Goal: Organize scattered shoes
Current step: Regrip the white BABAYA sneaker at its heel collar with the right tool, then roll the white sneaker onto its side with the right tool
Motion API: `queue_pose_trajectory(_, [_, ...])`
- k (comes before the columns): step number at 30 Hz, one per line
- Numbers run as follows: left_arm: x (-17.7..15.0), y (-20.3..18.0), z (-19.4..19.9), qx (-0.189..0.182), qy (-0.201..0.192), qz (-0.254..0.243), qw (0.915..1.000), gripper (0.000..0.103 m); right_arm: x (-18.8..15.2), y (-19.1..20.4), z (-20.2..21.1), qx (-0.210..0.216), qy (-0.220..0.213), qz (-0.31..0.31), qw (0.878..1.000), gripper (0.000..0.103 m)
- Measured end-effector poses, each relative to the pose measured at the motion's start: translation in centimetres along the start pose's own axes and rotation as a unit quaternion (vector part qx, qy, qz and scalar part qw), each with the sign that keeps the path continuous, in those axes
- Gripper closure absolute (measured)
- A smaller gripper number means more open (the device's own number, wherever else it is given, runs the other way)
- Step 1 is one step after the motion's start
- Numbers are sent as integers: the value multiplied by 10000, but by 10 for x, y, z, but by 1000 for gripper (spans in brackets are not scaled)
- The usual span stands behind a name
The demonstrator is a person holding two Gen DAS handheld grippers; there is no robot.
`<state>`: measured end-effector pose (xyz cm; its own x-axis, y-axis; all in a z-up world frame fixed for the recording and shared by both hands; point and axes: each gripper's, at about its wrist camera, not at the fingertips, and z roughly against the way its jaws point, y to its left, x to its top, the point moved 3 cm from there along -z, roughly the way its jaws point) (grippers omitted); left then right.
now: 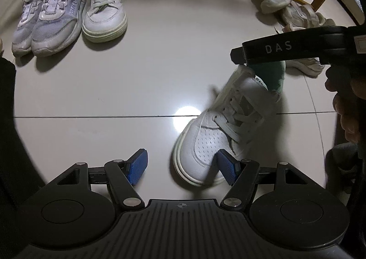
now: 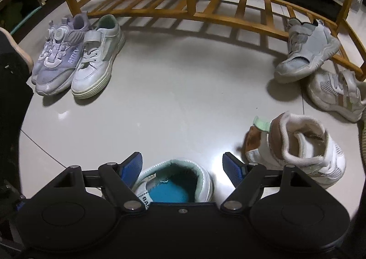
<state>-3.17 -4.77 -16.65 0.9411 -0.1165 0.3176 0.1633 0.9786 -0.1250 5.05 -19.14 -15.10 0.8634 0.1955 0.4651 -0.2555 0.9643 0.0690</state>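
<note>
White lace-up shoe with green heel (image 1: 228,126) on the tiled floor (image 1: 137,80), well apart from the wooden rack (image 2: 205,2); heel opening between the spread pads of the right hand-held gripper (image 2: 183,167), no pad pressing; toe beside one pad of the left hand-held gripper (image 1: 181,166), jaws apart, nothing pinched; by the rack's left end, lilac pair (image 1: 45,18) and matching white shoe (image 1: 105,9); near its right end, grey-white sneaker (image 2: 306,53), beige strap shoe (image 2: 336,94), fleece-lined bootie (image 2: 302,142).
</note>
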Motion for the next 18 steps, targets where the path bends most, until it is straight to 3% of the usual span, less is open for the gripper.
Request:
queue_pose_trajectory(10, [3,-2,-7,-192,122,-29,9997,54,-4,-11,7,-261,182,216,9993,24])
queue_pose_trajectory(18, [14,1,-8,-120,68,-7,9999,64,-16,-20,16,-293,339,354,9984,24])
